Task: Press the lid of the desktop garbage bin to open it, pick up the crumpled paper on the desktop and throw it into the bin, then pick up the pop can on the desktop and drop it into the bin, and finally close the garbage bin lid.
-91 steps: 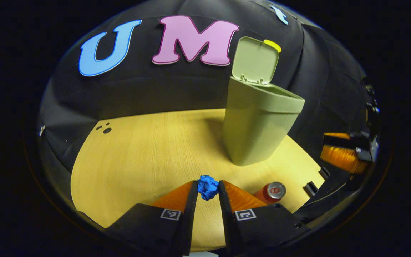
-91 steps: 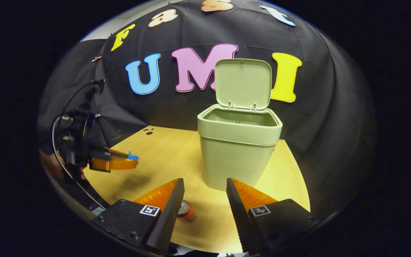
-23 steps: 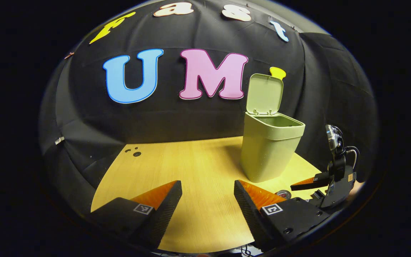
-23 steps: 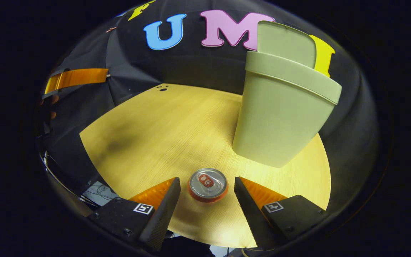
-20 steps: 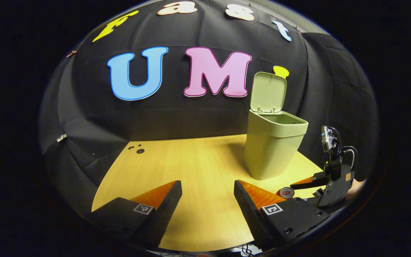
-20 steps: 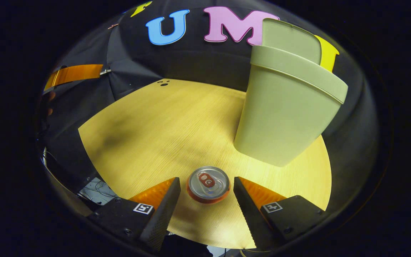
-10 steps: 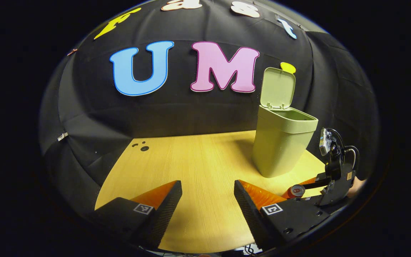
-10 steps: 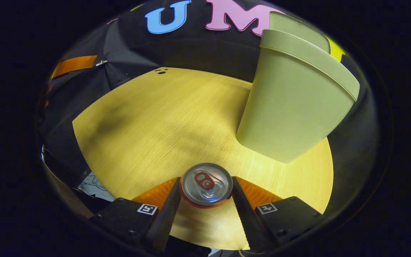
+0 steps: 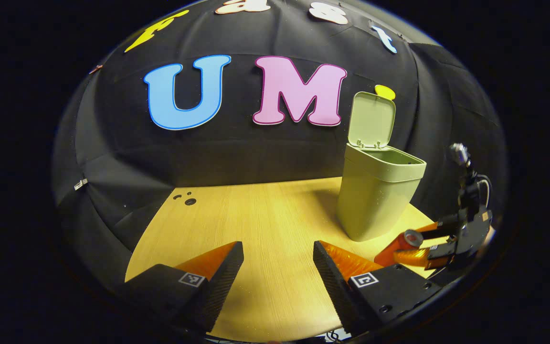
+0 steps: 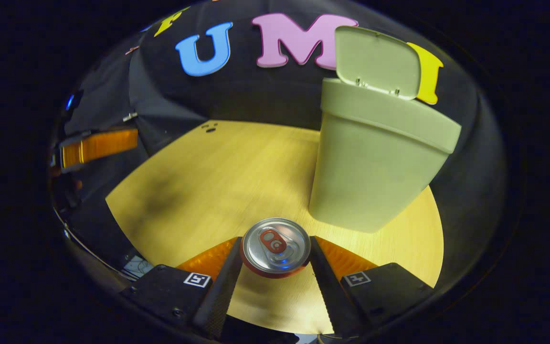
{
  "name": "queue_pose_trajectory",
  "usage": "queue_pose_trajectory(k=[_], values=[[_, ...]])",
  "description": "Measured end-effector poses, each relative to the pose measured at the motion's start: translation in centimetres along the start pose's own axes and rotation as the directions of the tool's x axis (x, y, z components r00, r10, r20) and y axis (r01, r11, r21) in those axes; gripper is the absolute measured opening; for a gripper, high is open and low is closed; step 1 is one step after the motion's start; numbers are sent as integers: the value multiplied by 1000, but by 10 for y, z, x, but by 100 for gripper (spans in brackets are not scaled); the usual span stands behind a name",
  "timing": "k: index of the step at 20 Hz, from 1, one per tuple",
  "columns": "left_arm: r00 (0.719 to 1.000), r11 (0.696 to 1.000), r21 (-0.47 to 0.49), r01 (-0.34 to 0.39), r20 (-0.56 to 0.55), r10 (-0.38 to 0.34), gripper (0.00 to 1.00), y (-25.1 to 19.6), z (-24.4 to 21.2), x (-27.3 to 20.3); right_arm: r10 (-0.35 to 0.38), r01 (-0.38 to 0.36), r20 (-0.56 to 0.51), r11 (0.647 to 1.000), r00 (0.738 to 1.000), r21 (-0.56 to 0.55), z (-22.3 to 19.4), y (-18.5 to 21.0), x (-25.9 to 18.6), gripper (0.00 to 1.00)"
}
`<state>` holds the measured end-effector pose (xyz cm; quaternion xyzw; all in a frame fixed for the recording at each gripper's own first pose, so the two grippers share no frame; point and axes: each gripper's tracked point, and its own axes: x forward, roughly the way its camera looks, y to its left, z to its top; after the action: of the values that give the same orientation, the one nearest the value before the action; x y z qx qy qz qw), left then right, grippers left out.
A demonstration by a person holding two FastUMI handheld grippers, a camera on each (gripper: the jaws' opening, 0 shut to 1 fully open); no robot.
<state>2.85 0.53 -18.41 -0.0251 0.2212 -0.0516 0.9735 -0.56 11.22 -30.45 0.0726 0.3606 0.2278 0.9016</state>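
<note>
The pale green bin stands on the wooden table with its lid swung up. A red pop can with a silver top sits between the fingers of my right gripper, which is shut on it. In the left gripper view the can hangs tilted above the table, held by the right gripper at the far right. My left gripper stands open with nothing between its fingers, low over the near table. The inside of the bin is hidden.
The wooden table stretches left of the bin, with a few small dark holes near its far left edge. Black cloth walls close in behind. The left gripper appears at the left in the right gripper view.
My right gripper has closed on the pop can and lifted it off the table, tilting it. The crumpled paper that my left gripper held earlier has left it, and that gripper has opened.
</note>
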Motion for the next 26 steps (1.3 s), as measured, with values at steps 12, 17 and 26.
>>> queue_pose_trajectory(k=[12,17,26], values=[[999,1000,-6,11,33,-10,94,-28,8,-6,21,-25,301,1000,953,9,154,-32,-72,84],[1000,1000,-17,6,31,-5,94,-41,11,2,-16,22,431,1000,902,-7,210,-69,-89,84],[999,998,-36,-47,24,48,95,-57,18,17,-133,122,473,991,871,55,248,-164,-65,83]])
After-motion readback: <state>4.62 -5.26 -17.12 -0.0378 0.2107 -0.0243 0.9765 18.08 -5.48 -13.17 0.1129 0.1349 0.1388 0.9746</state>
